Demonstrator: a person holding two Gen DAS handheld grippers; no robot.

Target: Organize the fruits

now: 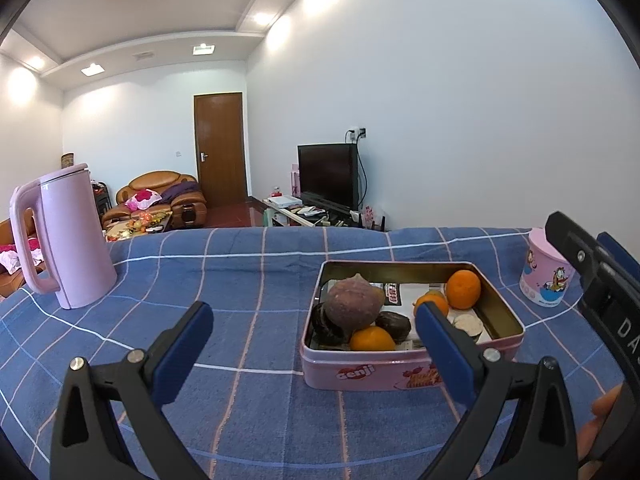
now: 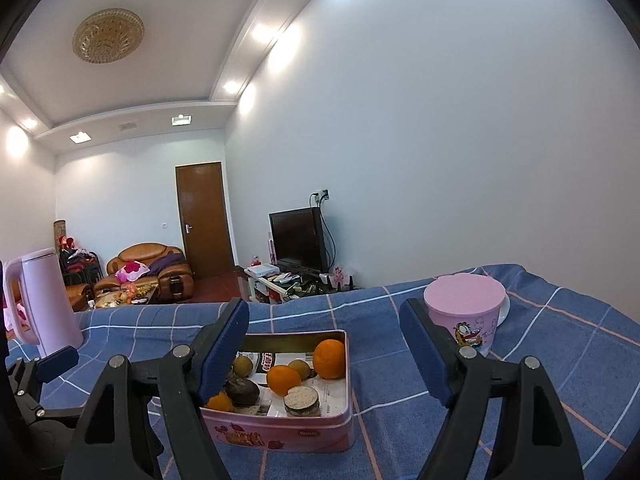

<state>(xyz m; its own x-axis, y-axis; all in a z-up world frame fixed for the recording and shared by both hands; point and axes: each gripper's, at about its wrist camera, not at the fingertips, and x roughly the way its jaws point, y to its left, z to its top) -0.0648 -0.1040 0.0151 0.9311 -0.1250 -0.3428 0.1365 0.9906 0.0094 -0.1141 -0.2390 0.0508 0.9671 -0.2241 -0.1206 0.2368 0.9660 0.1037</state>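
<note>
A pink tin box (image 1: 352, 374) (image 2: 280, 428) lies open on the blue checked cloth. Inside it are a big purple-brown fruit (image 1: 352, 304), three oranges (image 1: 463, 289) (image 2: 329, 358), dark round fruits (image 1: 394, 324) (image 2: 243, 391), small green-brown fruits (image 2: 243, 365) and a round wrapped cake (image 2: 301, 399). My left gripper (image 1: 314, 320) hovers just before the box's near left corner, open, nothing between its fingers. My right gripper (image 2: 324, 322) hangs above the box's near side, open and empty. The right gripper also shows at the right edge of the left wrist view (image 1: 592, 276).
A pink kettle (image 1: 60, 240) (image 2: 40, 300) stands at the far left of the table. A pink lidded cartoon cup (image 1: 546, 276) (image 2: 466, 312) stands to the right of the box. A person's fingers (image 1: 600, 412) show at lower right. Beyond the table's far edge are a sofa and a television.
</note>
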